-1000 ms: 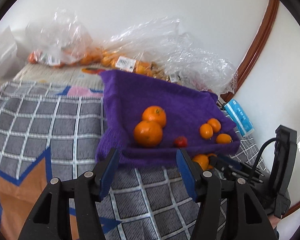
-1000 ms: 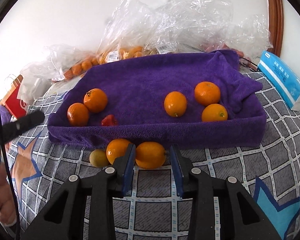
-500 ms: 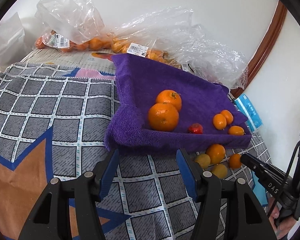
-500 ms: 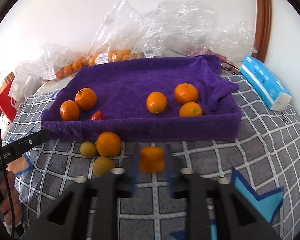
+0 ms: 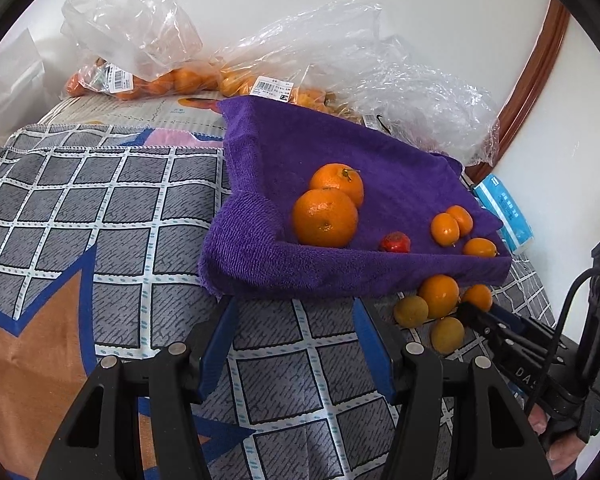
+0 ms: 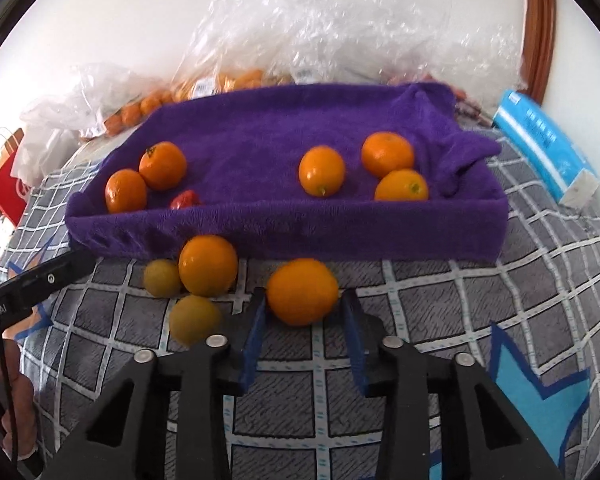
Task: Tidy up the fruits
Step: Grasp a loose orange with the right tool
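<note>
Right gripper [image 6: 303, 312]: blue pads pressed on both sides of an orange [image 6: 302, 291], holding it just in front of the tray's near wall, above the checked cloth [image 6: 420, 312].

Left gripper [image 5: 294, 344]: jaws apart, nothing btwn them; hovers over the checked cloth near the tray's left front corner.

Purple towel-lined tray [image 6: 284, 236]: sits on the cloth. Contents, right-wrist view:
- 2 oranges touching, left end [image 6: 126, 191] & [image 6: 163, 165]
- 1 small red fruit [image 6: 185, 199] just right of them, partly hidden by the near wall
- 3 oranges right of centre [image 6: 322, 170], [image 6: 387, 154], [image 6: 401, 186]; last two touching

Loose fruit on cloth, outside tray, front left:
- 1 orange [image 6: 208, 265] against the tray wall
- 2 small yellowish fruits [image 6: 163, 278] & [image 6: 194, 319], the first touching that orange

Clear plastic bags [image 6: 320, 32]: behind tray along wall, w/ more orange fruit inside, labels visible.

Blue packet [image 6: 544, 140]: right of tray, on the cloth.
</note>
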### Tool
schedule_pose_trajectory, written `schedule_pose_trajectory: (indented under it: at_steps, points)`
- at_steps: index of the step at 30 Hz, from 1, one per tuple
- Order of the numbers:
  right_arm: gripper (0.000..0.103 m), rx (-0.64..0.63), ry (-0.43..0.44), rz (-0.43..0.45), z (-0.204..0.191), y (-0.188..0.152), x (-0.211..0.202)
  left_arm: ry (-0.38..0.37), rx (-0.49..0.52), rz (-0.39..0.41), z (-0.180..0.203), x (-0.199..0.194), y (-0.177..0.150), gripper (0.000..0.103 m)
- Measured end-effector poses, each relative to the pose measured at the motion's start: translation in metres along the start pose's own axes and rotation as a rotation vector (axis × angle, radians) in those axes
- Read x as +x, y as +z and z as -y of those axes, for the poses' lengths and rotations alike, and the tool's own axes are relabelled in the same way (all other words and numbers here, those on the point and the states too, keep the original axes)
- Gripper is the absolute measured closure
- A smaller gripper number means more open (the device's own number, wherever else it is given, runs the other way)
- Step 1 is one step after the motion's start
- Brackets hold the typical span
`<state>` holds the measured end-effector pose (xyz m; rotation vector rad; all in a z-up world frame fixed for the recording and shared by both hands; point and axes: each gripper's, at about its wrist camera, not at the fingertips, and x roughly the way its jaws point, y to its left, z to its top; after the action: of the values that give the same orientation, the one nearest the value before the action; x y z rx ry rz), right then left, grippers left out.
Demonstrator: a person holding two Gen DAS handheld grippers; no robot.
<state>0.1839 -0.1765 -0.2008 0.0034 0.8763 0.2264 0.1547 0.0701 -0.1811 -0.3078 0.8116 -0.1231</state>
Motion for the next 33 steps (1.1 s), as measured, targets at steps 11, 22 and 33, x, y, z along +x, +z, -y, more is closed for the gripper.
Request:
schedule_pose_trajectory:
  at_steps: [11,22,33]
  points:
    - [0.069,0.039,-0.035,0.035,0.021,-0.009,-0.010,0.004,0.005,0.001,0.002,0.000,-0.002,0.046]
    - [0.069,0.038,-0.048,0.001,0.022,-0.009,-0.001,0.008,0.053,-0.035,0.008,0.003,0.001,0.044]
    - [0.069,-0.016,-0.030,-0.016,0.019,-0.012,-0.004,-0.116,-0.009,-0.004,-0.001,-0.004,0.002,0.046]
